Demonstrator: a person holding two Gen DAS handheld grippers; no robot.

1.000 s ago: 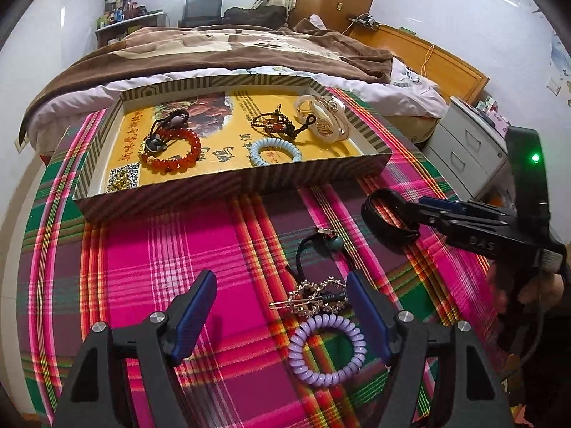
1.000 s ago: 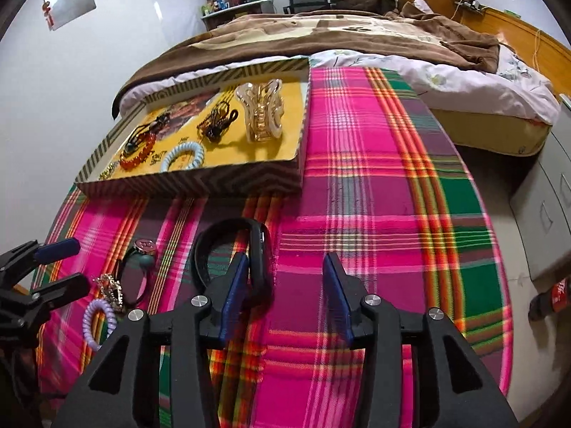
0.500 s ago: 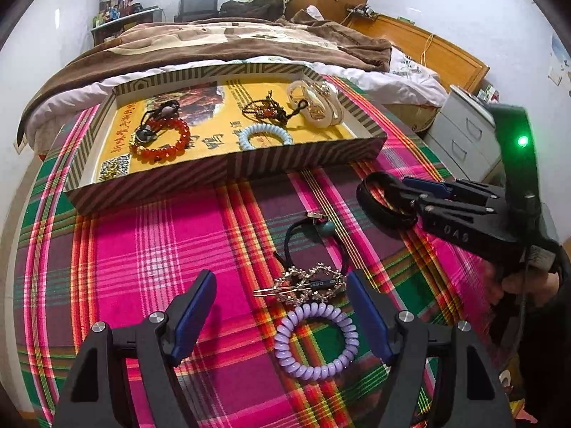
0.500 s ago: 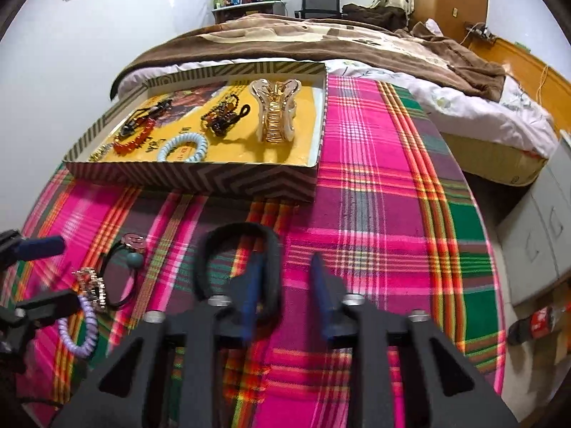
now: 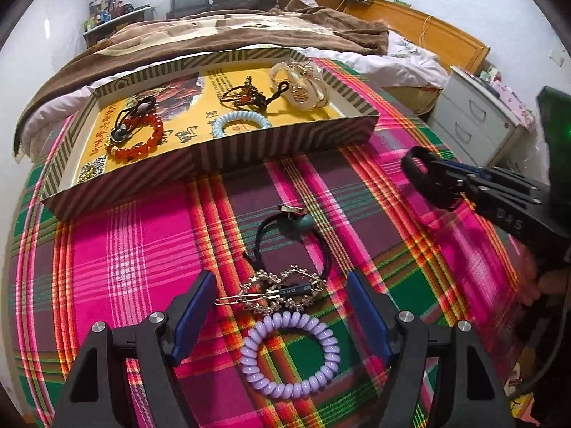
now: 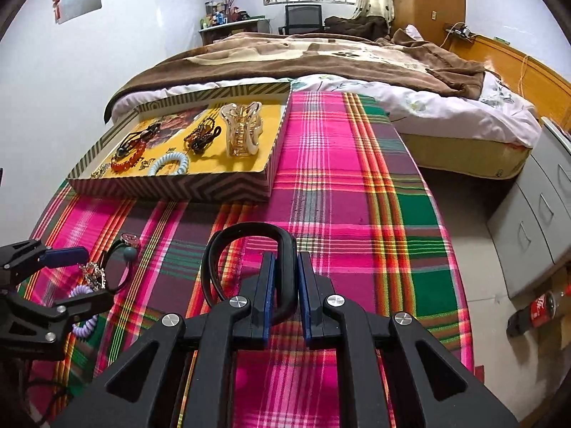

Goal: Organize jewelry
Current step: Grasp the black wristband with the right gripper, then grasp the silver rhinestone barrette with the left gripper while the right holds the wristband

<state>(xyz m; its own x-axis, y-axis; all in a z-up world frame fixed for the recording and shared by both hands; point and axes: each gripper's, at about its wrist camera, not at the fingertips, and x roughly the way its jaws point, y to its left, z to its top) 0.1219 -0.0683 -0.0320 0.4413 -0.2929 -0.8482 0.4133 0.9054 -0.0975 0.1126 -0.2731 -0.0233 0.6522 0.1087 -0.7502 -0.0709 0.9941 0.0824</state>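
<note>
Right gripper (image 6: 285,281): blue pads pressed together on one side of the black band (image 6: 249,239), pinching it; loop of the band sticking out ahead of the fingertips and to their left, above the plaid cloth (image 6: 357,185). Pointing down at a slant toward the cloth. Ahead of these fingers and a little left, well apart, the striped tray (image 6: 178,189), with its near wall facing them. To the right of the fingers, wide bare cloth up to the table edge, then floor with a cola bottle (image 6: 535,310) lying there.

Left gripper (image 5: 278,306): fingers spread wide, pinching nothing, tilted steeply down. Between the fingertips, the gold hair clip (image 5: 278,290); just nearer than the tips, the purple spiral tie (image 5: 289,353), touching the clip. Just ahead of the clip, the black hair tie (image 5: 292,235) with a teal bead, lying flat. Farther ahead, open cloth, then the tray wall. Inside the tray: red bead bracelet (image 5: 137,139), blue spiral tie (image 5: 241,123), clear claw clip (image 5: 303,85). Left of the fingers, much free cloth.
</note>
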